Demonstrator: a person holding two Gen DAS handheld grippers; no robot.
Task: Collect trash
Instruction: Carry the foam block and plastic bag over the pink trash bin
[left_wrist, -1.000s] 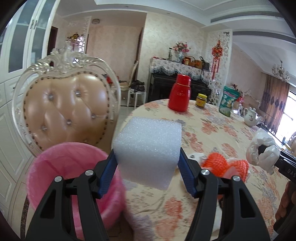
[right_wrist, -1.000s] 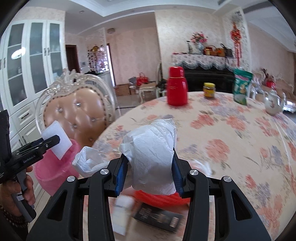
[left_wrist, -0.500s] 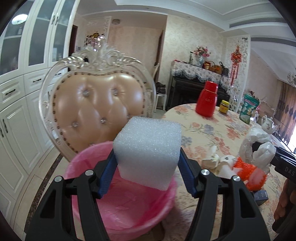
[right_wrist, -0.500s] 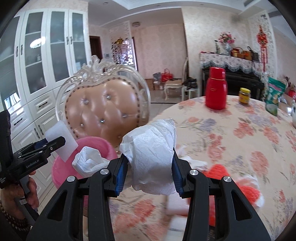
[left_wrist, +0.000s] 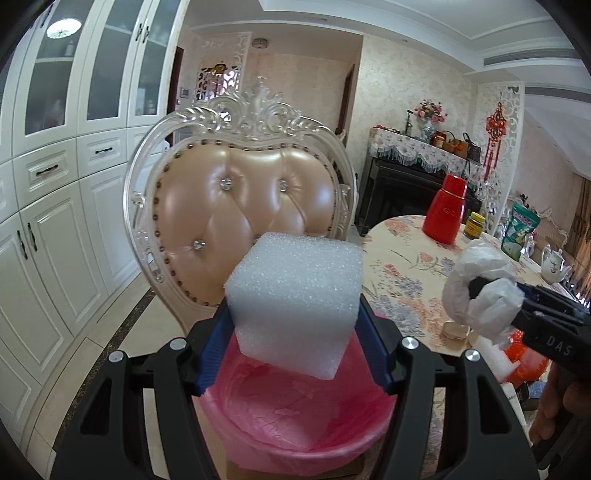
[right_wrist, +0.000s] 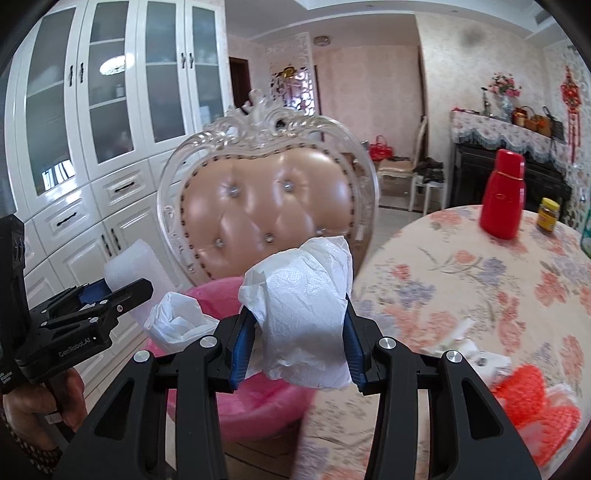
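Left wrist view: your left gripper (left_wrist: 295, 325) pinches a foam block (left_wrist: 295, 302) above the pink bin (left_wrist: 295, 424). Your right gripper (right_wrist: 295, 339) pinches crumpled tissue (right_wrist: 303, 310).

Tufted chair (left_wrist: 243, 206) beside floral table (right_wrist: 480, 280); red flask (right_wrist: 504, 194), jar (right_wrist: 548, 215) on it.

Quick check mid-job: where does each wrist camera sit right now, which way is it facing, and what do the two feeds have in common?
Left wrist: rides the left gripper, looking past its clamped foam block down into the pink-lined bin, chair beyond; right gripper at right edge.
Right wrist: rides the right gripper, clamped on a white plastic wad, facing the same chair; left hand at lower left.
Shared: bin, chair, red flask, floral table.
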